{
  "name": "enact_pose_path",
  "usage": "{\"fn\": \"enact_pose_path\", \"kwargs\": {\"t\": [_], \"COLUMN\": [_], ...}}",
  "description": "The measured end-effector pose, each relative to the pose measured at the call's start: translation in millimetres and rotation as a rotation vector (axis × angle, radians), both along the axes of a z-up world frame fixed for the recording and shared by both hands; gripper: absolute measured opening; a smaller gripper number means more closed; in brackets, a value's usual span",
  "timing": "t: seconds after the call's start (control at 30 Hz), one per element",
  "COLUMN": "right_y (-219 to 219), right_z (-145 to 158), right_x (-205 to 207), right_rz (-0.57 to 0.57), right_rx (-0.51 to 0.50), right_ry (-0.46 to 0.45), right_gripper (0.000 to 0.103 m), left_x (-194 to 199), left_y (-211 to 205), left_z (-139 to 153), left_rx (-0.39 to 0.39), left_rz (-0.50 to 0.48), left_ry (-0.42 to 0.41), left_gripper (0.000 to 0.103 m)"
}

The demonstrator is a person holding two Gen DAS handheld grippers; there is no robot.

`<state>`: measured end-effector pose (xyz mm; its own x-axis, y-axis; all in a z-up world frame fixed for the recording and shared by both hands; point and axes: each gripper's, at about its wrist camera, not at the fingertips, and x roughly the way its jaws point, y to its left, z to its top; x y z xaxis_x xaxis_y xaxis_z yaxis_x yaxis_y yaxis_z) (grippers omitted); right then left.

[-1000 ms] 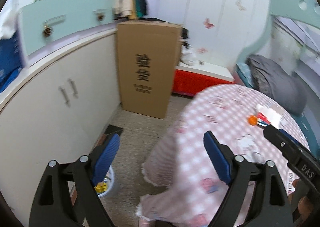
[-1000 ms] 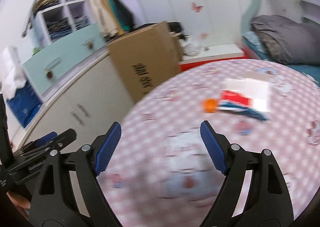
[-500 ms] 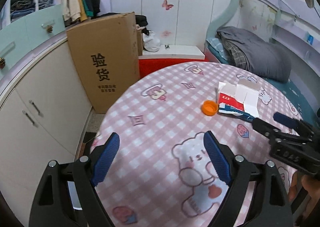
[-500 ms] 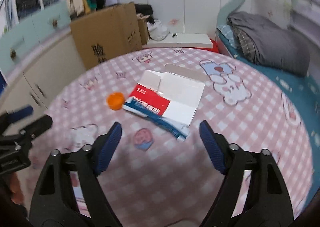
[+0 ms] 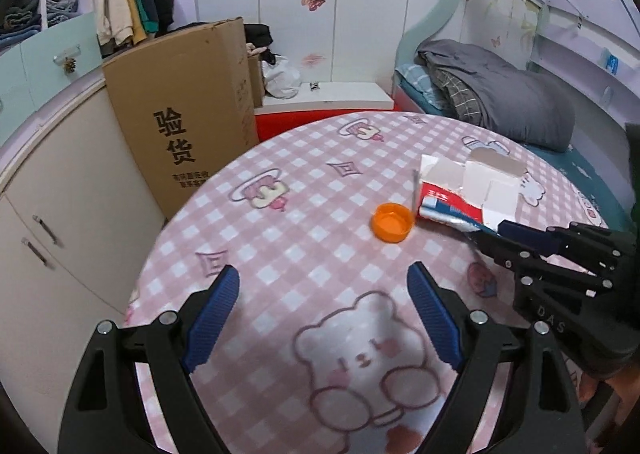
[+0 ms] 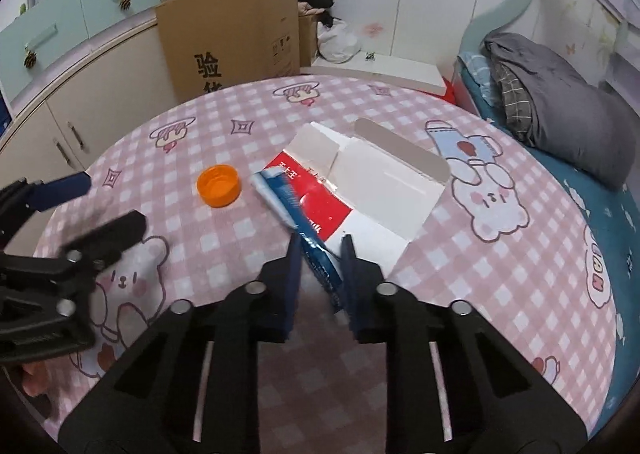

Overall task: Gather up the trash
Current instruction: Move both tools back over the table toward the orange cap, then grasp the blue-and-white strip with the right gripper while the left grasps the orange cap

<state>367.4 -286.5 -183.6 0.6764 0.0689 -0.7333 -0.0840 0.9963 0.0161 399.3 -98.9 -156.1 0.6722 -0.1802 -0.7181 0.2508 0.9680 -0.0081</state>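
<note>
- Standing past the round table (image 5: 280, 254) at about eleven o'clock is a tall cardboard box (image 5: 188, 122), with a pale cabinet (image 5: 60, 206) at nine o'clock and a bed with a grey blanket (image 5: 500, 94) at two o'clock.
- Lying on the pink checked cloth, an orange cap (image 6: 219, 186) sits open side up, just beside the upper end of a blue and silver wrapper (image 6: 296, 218); nothing stands between either gripper and the trash.
- Under the wrapper lies a flattened red and white carton (image 6: 372, 186), flaps spread toward one o'clock.
- Closed to a narrow gap, the right gripper (image 6: 320, 258) pinches the near end of the wrapper between its blue pads (image 6: 294, 266).
- Spread wide and holding nothing, the left gripper (image 5: 324, 306) hovers over a bear print, the cap at one o'clock from it.
</note>
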Motion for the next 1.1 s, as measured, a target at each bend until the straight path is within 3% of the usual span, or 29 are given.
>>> {"fn": "enact_pose_path", "kwargs": {"t": [0.47,0.77,0.87,0.93,0.97,1.1], "right_y": [-15.9,-12.9,-11.0,-9.5,-7.7,-5.0], "right_z": [2.0,0.5,0.4,0.1,-0.3,0.9], "right_x": [-4.8,-2.7,-3.3,-3.7,-3.8,-5.2], "right_rz": [-0.06,-0.052,-0.052,-0.053,-0.054,-0.053], "right_rx": [0.082,0.077,0.069,0.065,0.062,0.041], "right_ry": [-0.001,0.015,0.015,0.015,0.014,0.003], "right_gripper": [0.013,0.013,0.013,0.013,0.013,0.012], "left_x": [28.1,49.5,52.9,53.1,52.4,47.3], "left_y": [-44.1,-56.5,-58.1,-58.9,-59.7,-56.0], "left_z": [-11.5,-22.8,-24.7,-23.1,-21.6,-20.8], "left_rx": [0.05,0.086,0.068,0.061,0.059,0.038], "left_rz": [-0.032,-0.052,-0.077,-0.086,-0.094,-0.126], "left_ry": [0.015,0.087,0.104,0.093,0.084,0.081], "left_gripper": [0.084,0.084,0.075,0.057,0.033,0.029]}}
